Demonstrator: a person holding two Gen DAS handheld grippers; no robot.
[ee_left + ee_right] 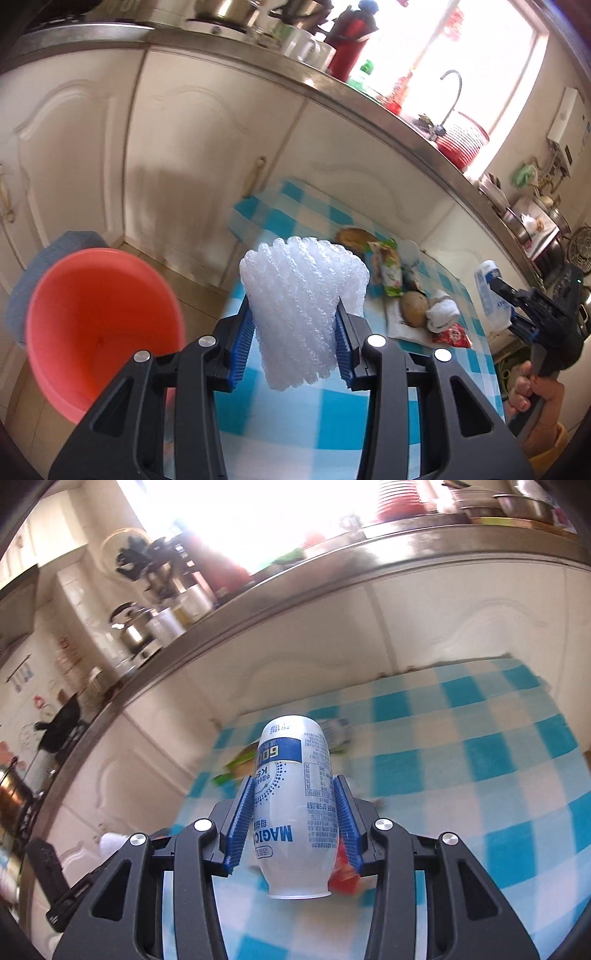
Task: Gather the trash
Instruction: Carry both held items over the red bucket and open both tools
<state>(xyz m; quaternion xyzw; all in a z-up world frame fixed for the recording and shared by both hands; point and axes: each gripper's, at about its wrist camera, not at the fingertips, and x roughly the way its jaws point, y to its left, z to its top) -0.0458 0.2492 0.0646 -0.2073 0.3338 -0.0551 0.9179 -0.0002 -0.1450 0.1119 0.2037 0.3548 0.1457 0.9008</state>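
Observation:
My left gripper (295, 314) is shut on a white foam net sleeve (301, 306) and holds it above the left edge of the blue-and-white checked table (295, 417). A pink bin (99, 332) stands on the floor just to its left, mouth open. My right gripper (295, 794) is shut on a white and blue drink bottle (295, 805), upside down, above the table. The right gripper (498, 291) with the bottle (489, 295) also shows at the right of the left wrist view. More trash lies on the table: a green wrapper (388, 269), a crumpled tissue (441, 310), a red wrapper (452, 336), brown peels (413, 308).
Cream kitchen cabinets (184, 147) with a steel counter (332, 85) run behind the table. The counter carries pots, a red flask (349, 40), a tap (452, 96) and a red basket (461, 140). A grey-blue stool (40, 269) stands behind the bin.

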